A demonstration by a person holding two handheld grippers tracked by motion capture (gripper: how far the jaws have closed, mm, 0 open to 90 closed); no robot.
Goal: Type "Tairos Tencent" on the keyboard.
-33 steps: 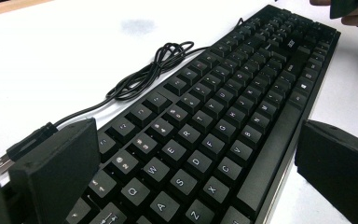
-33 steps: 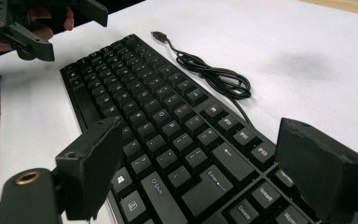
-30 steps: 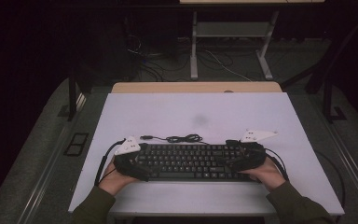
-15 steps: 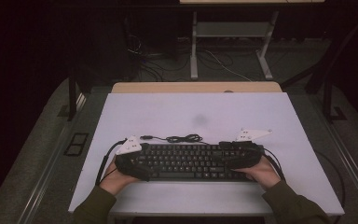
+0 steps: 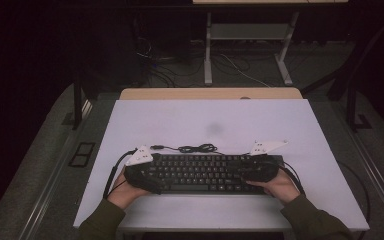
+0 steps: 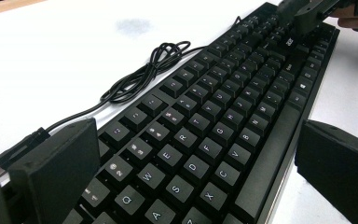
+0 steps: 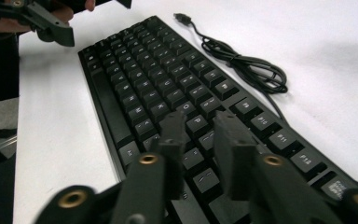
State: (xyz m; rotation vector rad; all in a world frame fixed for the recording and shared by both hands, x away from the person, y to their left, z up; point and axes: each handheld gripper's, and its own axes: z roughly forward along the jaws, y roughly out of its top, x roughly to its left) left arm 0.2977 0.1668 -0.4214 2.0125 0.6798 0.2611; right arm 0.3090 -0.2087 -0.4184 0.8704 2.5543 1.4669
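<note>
A black keyboard [image 5: 202,172] [image 6: 214,116] [image 7: 154,79] lies flat near the front edge of the white table [image 5: 220,120]. Its black cable [image 5: 190,148] [image 6: 140,74] [image 7: 247,65] is bundled loosely just behind it, with the plug free. My left gripper [image 5: 145,175] [image 6: 196,135] is at the keyboard's left end. It is open wide, one jaw off the far edge and one off the near edge. My right gripper [image 5: 252,170] [image 7: 196,122] hangs low over the keys at the right end, its jaws close together with nothing between them. Each gripper view shows the other gripper farther off.
A wooden tabletop edge [image 5: 210,93] adjoins the white table's far side. Beyond it on the dark floor are a metal desk frame [image 5: 250,40] and loose cables [image 5: 180,65]. The white surface behind the keyboard is bare, with a faint grey smudge [image 5: 214,129].
My right hand and gripper have edged slightly left over the keyboard's right end. The keyboard and the left gripper stay about where they were.
</note>
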